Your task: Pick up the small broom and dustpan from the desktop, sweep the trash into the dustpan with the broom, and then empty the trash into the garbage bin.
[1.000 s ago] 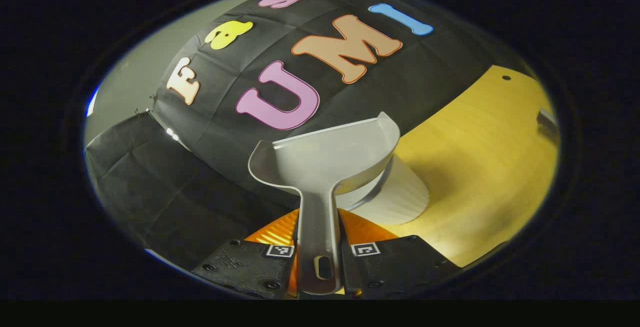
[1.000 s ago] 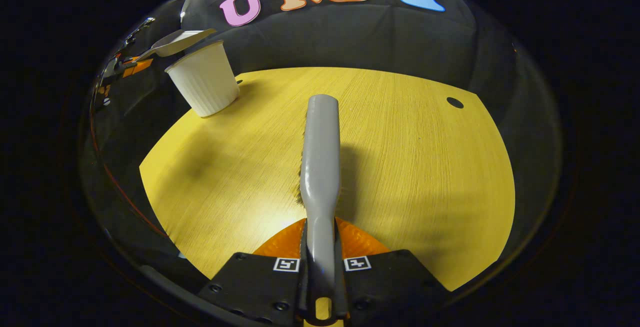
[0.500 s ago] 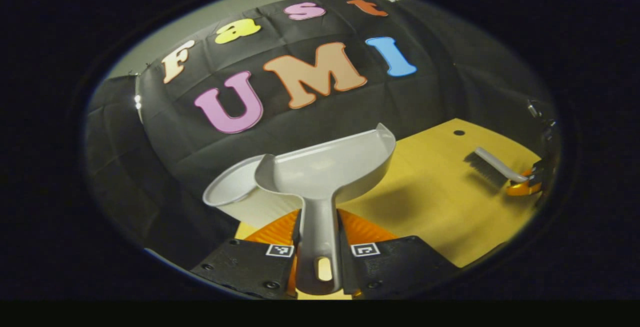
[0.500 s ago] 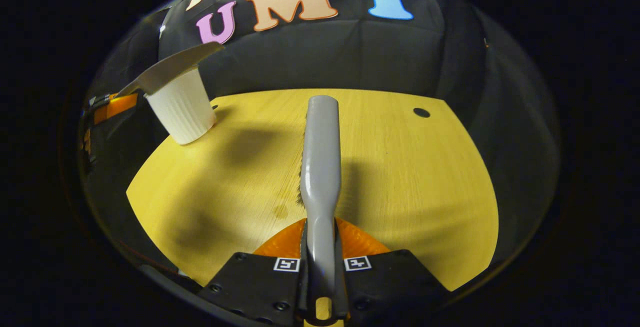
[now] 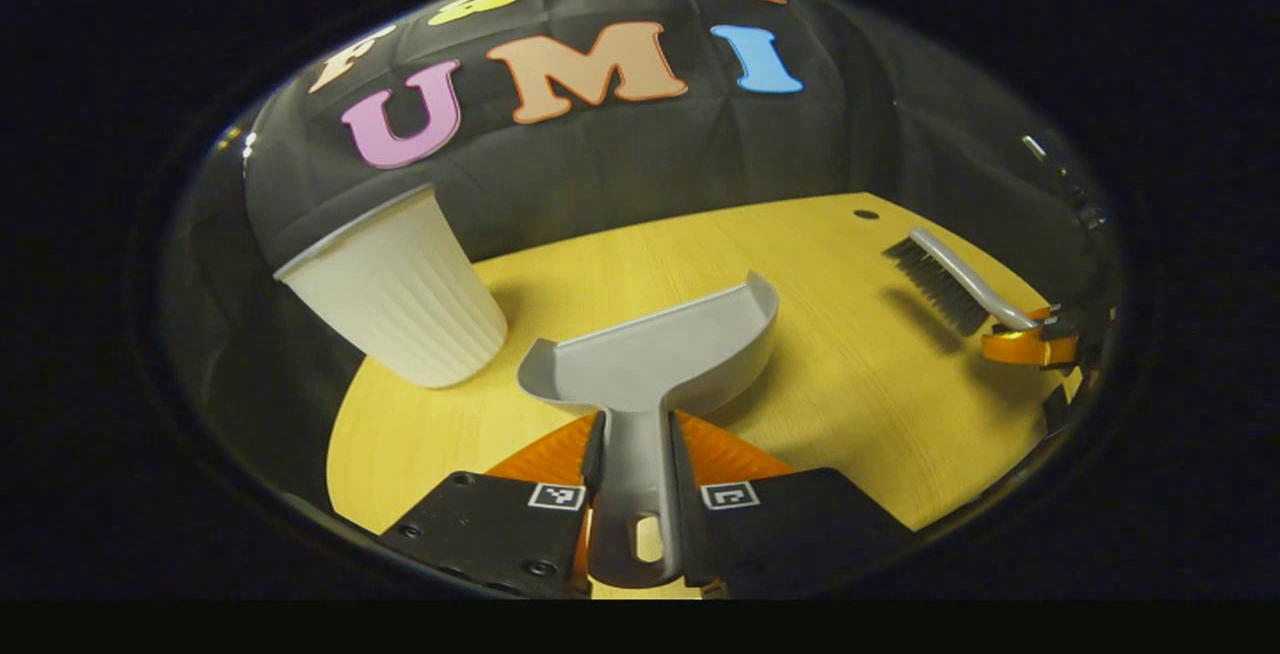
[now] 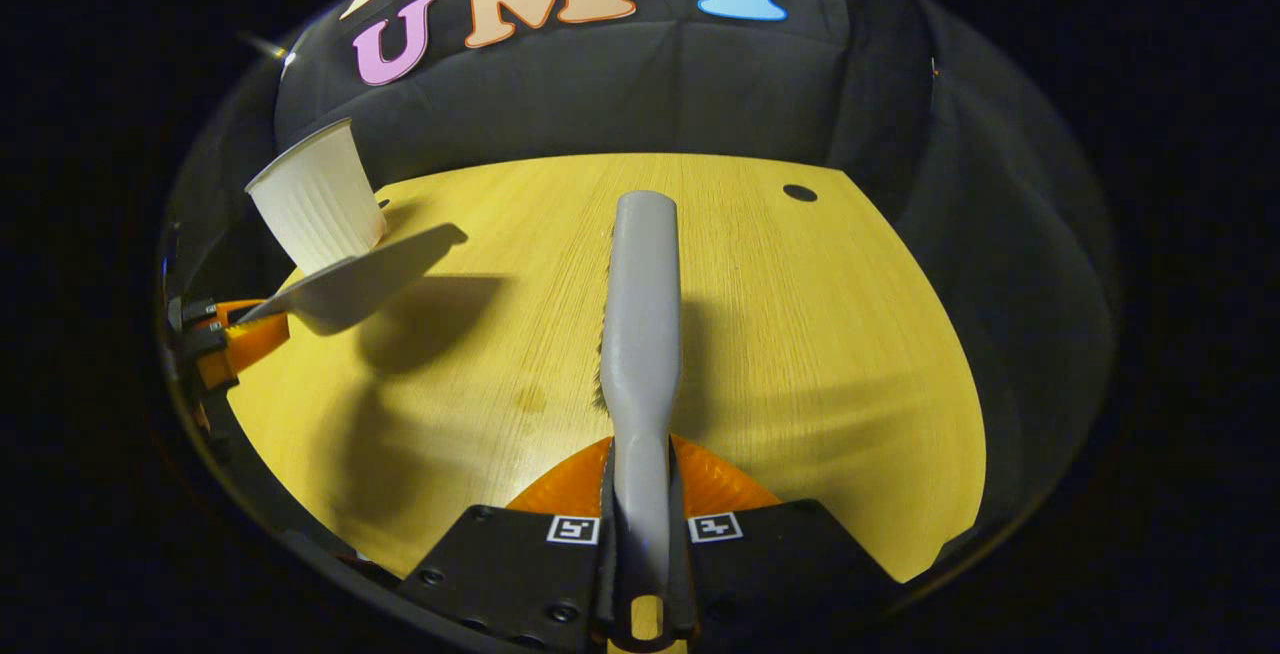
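Dustpan and broom held above worktop.
Left gripper (image 5: 634, 494) jaws are clamped on dustpan (image 5: 655, 359) handle, right gripper (image 6: 640, 534) jaws on broom (image 6: 640, 304); ribbed cup (image 5: 400, 289) stands at ten o'clock of the pan on worktop (image 5: 860, 404).

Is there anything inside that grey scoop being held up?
The dustpan looks bare inside: the left gripper view shows a plain grey floor with no scraps on it. Its near edge by the handle is partly hidden, and the white cup's inside cannot be seen.
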